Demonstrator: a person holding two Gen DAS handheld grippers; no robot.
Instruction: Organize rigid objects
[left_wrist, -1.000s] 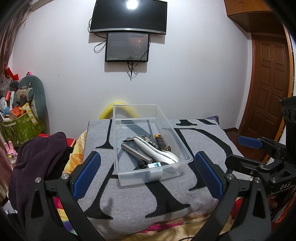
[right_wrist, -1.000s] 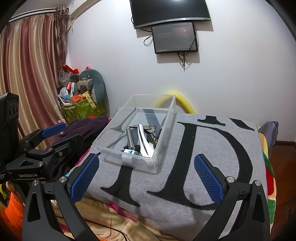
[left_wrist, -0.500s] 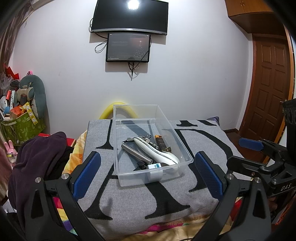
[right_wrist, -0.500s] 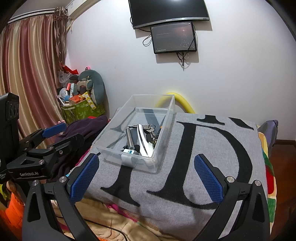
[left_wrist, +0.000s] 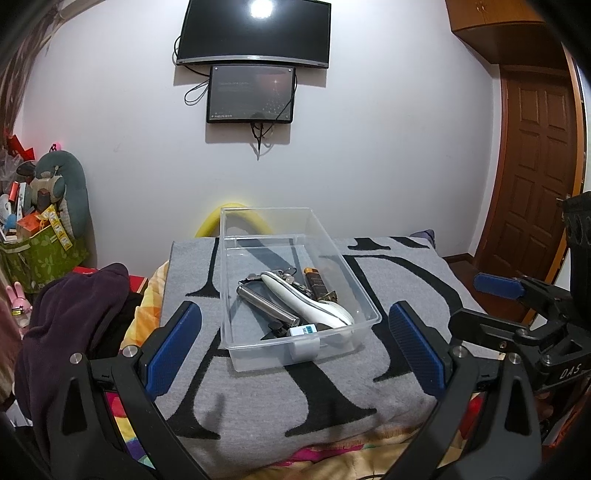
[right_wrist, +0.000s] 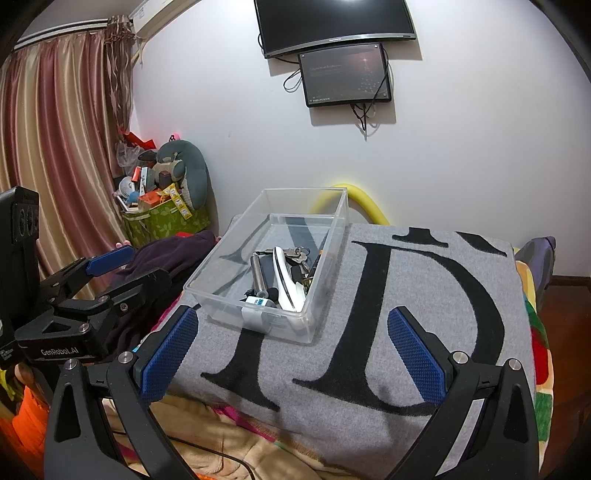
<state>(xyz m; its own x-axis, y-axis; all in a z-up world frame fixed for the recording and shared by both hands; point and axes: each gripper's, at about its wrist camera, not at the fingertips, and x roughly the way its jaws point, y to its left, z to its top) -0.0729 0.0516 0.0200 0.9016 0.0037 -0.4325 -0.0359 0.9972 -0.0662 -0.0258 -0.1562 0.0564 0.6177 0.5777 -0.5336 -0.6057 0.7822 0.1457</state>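
Observation:
A clear plastic bin (left_wrist: 354, 295) (right_wrist: 207, 291) stands on a grey blanket with black letters (left_wrist: 295, 398) (right_wrist: 424, 295). In the bin lie a white curved handle tool (left_wrist: 314, 304) (right_wrist: 284, 277), a metal cylinder (left_wrist: 266, 304) (right_wrist: 257, 275), keys (left_wrist: 286, 275), a dark battery-like piece (left_wrist: 316, 282) and a small white box (left_wrist: 303, 329) (right_wrist: 256, 301). My left gripper (left_wrist: 293, 347) is open and empty, held back in front of the bin. My right gripper (right_wrist: 291, 350) is open and empty, to the bin's right front. Each gripper shows at the edge of the other's view.
A dark purple garment (left_wrist: 62, 325) lies heaped left of the blanket. A green bag of clutter and a plush toy (left_wrist: 44, 229) stand at the far left. Two screens (left_wrist: 251, 92) hang on the wall. A wooden door (left_wrist: 535, 177) is at the right. A curtain (right_wrist: 55, 166) hangs at the left.
Both grippers drift slightly; the bin and its contents stay put. Both stay open and empty.

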